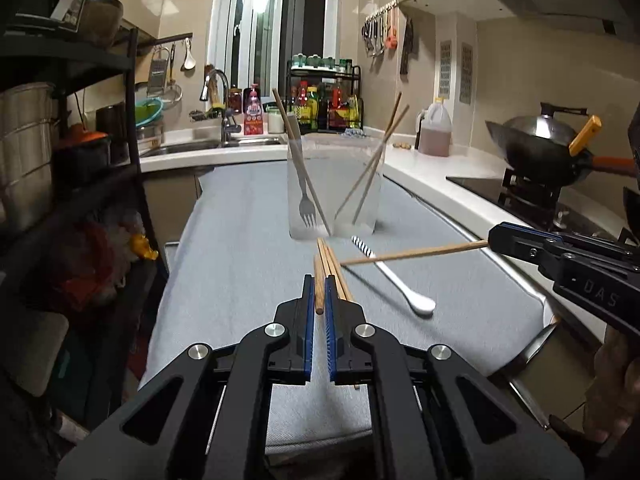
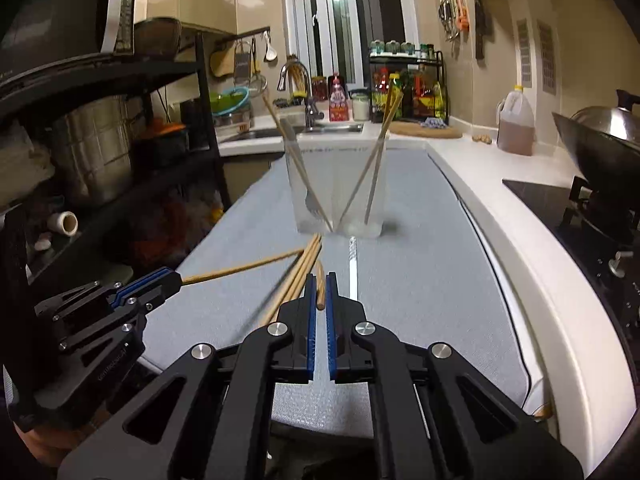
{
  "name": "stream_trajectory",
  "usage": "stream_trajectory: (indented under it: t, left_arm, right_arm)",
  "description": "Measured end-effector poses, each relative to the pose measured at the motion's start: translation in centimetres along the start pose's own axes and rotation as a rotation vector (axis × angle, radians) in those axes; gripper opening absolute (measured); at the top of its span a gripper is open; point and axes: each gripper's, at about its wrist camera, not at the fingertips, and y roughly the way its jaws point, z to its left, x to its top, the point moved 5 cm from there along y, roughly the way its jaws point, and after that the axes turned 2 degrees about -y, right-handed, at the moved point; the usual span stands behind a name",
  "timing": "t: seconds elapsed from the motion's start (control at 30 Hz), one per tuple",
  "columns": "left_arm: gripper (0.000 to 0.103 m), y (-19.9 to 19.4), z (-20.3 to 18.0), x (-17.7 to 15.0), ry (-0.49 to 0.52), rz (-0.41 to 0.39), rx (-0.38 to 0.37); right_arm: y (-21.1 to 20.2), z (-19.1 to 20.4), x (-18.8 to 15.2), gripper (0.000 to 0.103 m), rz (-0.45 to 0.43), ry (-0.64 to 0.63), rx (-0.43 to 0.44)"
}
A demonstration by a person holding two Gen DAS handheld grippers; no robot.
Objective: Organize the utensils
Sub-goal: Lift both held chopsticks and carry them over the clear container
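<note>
A clear two-part holder (image 1: 335, 188) (image 2: 340, 188) stands on the grey mat, with a fork (image 1: 306, 204) and a chopstick in its left part and two chopsticks (image 1: 374, 168) in its right. My left gripper (image 1: 319, 282) is shut on a wooden chopstick (image 1: 319, 290); it also shows in the right wrist view (image 2: 176, 280). My right gripper (image 2: 320, 280) is shut on another chopstick (image 2: 320, 286), seen from the left wrist view (image 1: 416, 254). Several loose chopsticks (image 1: 334, 270) and a white spoon (image 1: 400, 286) lie in front of the holder.
The grey mat (image 1: 240, 240) covers a narrow table. A black shelf rack (image 1: 100, 160) with pots stands at the left. A white counter (image 2: 520, 220) with a wok (image 1: 548, 144) on a stove and an oil jug (image 1: 436, 128) runs along the right. A sink (image 1: 208, 146) is behind.
</note>
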Motion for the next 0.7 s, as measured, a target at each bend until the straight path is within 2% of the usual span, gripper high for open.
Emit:
stream_trajectory:
  t: [0.33, 0.7]
  left_arm:
    - [0.005, -1.4, 0.9, 5.7, -0.002, -0.046, -0.020]
    - [0.005, -0.6, 1.8, 10.9, -0.004, -0.057, -0.068]
  right_arm:
    - [-2.8, -0.1, 4.6, 0.005, -0.074, 0.003, 0.028]
    - [-2.2, -0.1, 8.8, 0.005, -0.082, -0.009, 0.024]
